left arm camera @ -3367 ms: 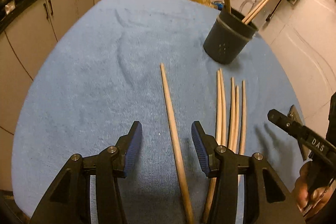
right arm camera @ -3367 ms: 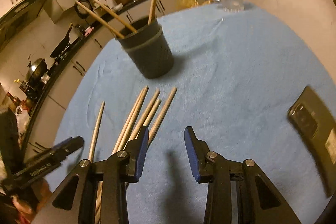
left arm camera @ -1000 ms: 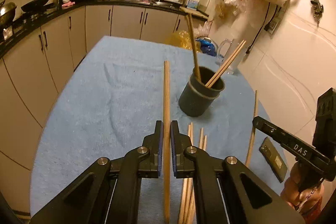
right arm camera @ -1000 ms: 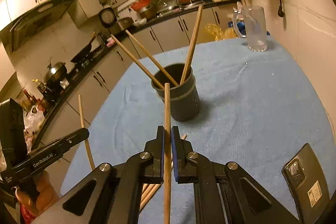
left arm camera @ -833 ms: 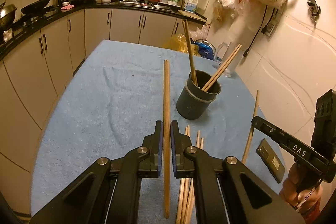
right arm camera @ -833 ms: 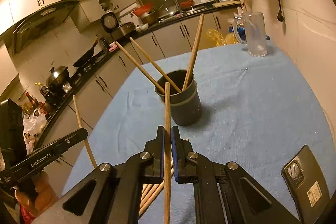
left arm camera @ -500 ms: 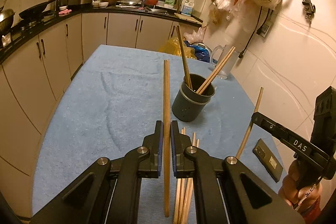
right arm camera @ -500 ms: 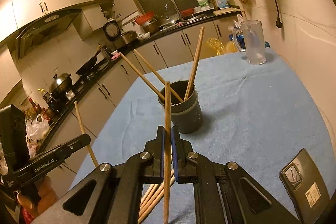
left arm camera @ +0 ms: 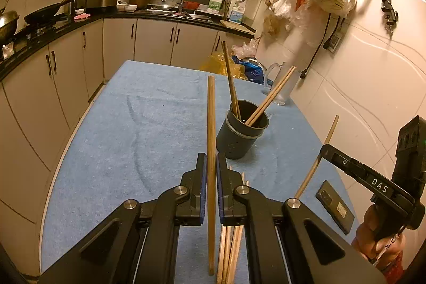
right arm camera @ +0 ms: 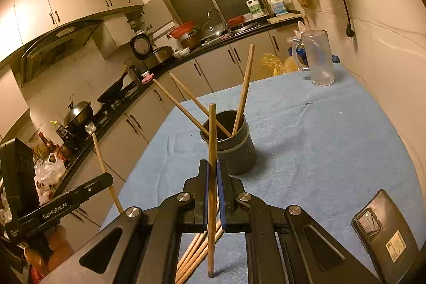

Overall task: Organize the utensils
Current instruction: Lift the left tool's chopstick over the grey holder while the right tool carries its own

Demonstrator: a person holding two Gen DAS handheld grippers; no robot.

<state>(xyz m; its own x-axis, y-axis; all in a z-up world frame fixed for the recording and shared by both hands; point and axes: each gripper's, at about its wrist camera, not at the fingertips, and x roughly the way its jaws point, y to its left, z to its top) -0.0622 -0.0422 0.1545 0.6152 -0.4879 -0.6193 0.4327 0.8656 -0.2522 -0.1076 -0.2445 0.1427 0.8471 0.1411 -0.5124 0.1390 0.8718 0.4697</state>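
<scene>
My left gripper [left arm camera: 210,164] is shut on a wooden chopstick [left arm camera: 211,124] held above the blue cloth, pointing away from me. My right gripper [right arm camera: 212,164] is shut on another wooden chopstick [right arm camera: 212,135], raised the same way. A dark round holder [left arm camera: 241,135] stands ahead on the cloth with three chopsticks [left arm camera: 231,81] leaning in it; in the right wrist view the holder [right arm camera: 234,148] sits just beyond the held stick. Several loose chopsticks [left arm camera: 231,244] lie on the cloth below my left gripper, and the loose chopsticks [right arm camera: 197,246] show under my right gripper too.
A black phone [left arm camera: 335,206] lies on the blue cloth [left arm camera: 119,137] to the right. A clear glass mug [right arm camera: 318,57] stands at the far right corner. Kitchen cabinets and a worktop [left arm camera: 106,15] run behind and along the left.
Since 3.4 s ago both grippers have shut on a chopstick each and lifted them off the cloth. Over the last second both views tilted up slightly; the grips hold unchanged.
</scene>
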